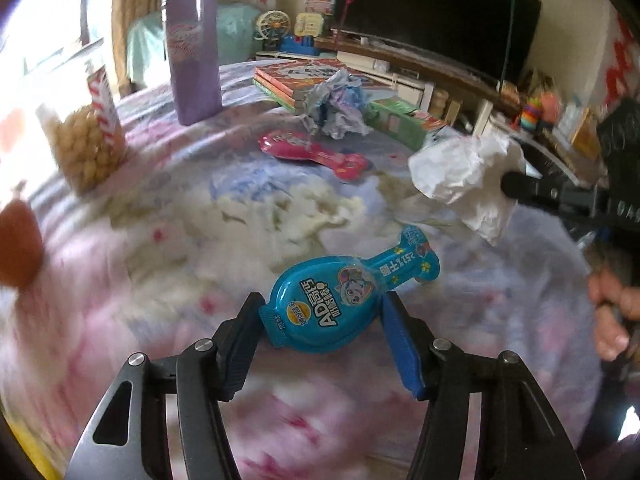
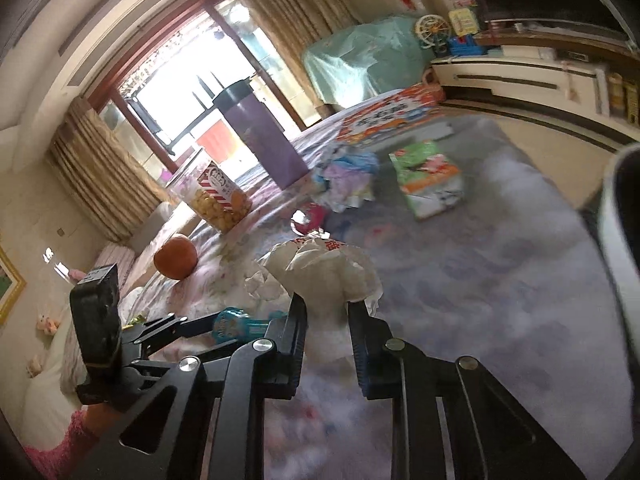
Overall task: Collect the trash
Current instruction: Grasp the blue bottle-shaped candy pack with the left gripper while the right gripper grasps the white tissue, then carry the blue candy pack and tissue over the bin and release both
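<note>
A blue packet (image 1: pixel 340 304) is clamped in the left hand-held gripper (image 1: pixel 320 320) above the desk (image 1: pixel 120 320). A white paper wad (image 2: pixel 328 276) is pinched in the right hand-held gripper (image 2: pixel 327 312).

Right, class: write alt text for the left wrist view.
The left gripper grips a blue spoon-shaped snack packet above a floral tablecloth. To the right, the right gripper pinches a crumpled white paper. Behind lie a pink packet and a purple flask.
</note>
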Demonstrator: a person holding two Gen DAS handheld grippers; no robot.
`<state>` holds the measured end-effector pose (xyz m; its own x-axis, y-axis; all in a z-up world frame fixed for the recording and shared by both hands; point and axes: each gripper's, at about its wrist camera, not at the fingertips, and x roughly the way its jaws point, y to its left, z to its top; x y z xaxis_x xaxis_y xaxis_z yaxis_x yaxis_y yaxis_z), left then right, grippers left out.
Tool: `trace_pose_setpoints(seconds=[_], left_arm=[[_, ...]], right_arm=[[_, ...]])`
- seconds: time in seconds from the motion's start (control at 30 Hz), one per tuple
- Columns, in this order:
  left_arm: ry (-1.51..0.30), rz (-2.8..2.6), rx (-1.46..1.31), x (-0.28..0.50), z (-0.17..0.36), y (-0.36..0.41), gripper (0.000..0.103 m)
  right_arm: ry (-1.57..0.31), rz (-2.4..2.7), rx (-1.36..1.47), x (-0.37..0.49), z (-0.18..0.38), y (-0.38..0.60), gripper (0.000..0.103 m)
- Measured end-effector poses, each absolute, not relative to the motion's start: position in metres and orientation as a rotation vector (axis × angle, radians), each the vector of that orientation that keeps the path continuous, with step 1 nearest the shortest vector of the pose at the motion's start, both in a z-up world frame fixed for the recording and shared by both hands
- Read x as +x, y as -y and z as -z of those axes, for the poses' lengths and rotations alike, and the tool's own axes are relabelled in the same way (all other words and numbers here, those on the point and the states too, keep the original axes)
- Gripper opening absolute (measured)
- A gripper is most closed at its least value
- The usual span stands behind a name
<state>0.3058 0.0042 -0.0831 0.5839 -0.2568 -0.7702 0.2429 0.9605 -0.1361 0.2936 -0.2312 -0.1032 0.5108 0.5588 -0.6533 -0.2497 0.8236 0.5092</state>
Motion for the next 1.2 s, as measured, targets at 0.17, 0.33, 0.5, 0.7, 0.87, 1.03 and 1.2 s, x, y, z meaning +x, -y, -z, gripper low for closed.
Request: trace_pose_setpoints(seconds=[0.17, 0.33, 0.5, 0.7, 0.87, 1.03, 1.2], left_arm=[[-0.87, 0.289, -0.094, 0.282, 0.073, 0.007, 0.058], [-0.855, 0.312, -0.137, 0.27, 0.068, 0.022, 0.057], [-0.845, 0.35, -0.158, 0.267, 0.062, 0.047, 0.057], [-0.837, 0.395, -0.15, 0.269, 0.054, 0.078, 0.057], [-0.831, 0.425, -0.124, 0.274, 0.048, 0.103, 0.057], [-0.834, 0.447, -0.108, 0.283, 0.046, 0.124, 0.057], [-0.838, 0.459, -0.099, 0.294, 0.044, 0.142, 0.057]], right_arm=[[-0.904, -0.469, 0.382, 0.276, 0.099, 0.253, 0.021], [-0.889, -0.428, 0.395, 0.263, 0.094, 0.275, 0.021], [-0.872, -0.389, 0.407, 0.248, 0.09, 0.297, 0.021], [-0.848, -0.341, 0.42, 0.234, 0.084, 0.323, 0.021], [-0.83, -0.302, 0.432, 0.224, 0.081, 0.346, 0.021], [-0.808, -0.262, 0.444, 0.218, 0.075, 0.366, 0.021], [-0.786, -0.227, 0.459, 0.214, 0.071, 0.389, 0.021]])
